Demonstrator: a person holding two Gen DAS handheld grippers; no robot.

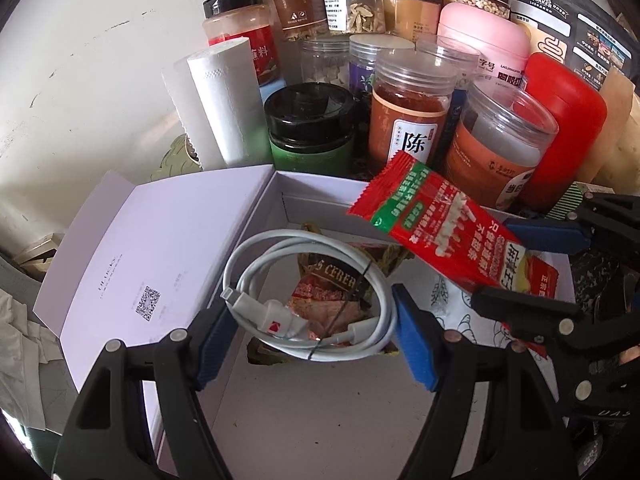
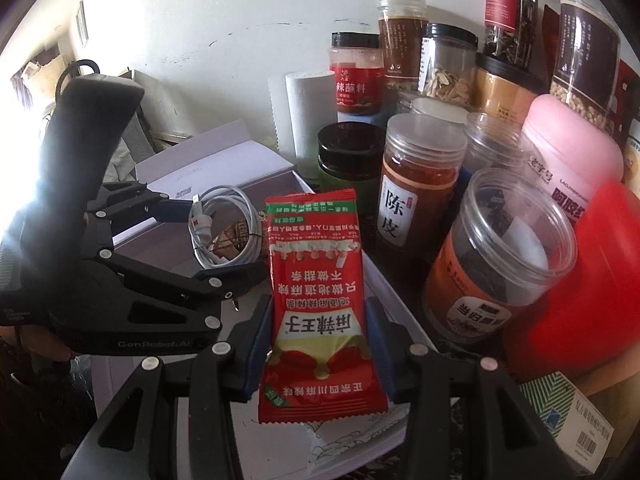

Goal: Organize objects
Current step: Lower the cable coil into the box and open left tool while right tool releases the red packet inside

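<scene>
- Right wrist view: the right tool (image 2: 318, 334) pinches a red snack packet (image 2: 316, 300) by its two long edges, blue pads pressed on either side, the packet standing up between them.
- The packet hangs above the right part of an open white box (image 1: 256, 392).
- Left wrist view: the left tool (image 1: 308, 336) is spread, nothing between its pads, poised over the box.
- A coiled white cable (image 1: 308, 304) lies in the box on a dark snack bag (image 1: 332, 284).
- Behind the box stand jars (image 1: 408, 116), a paper roll (image 1: 228, 100) and a red bottle (image 1: 564, 128).
</scene>
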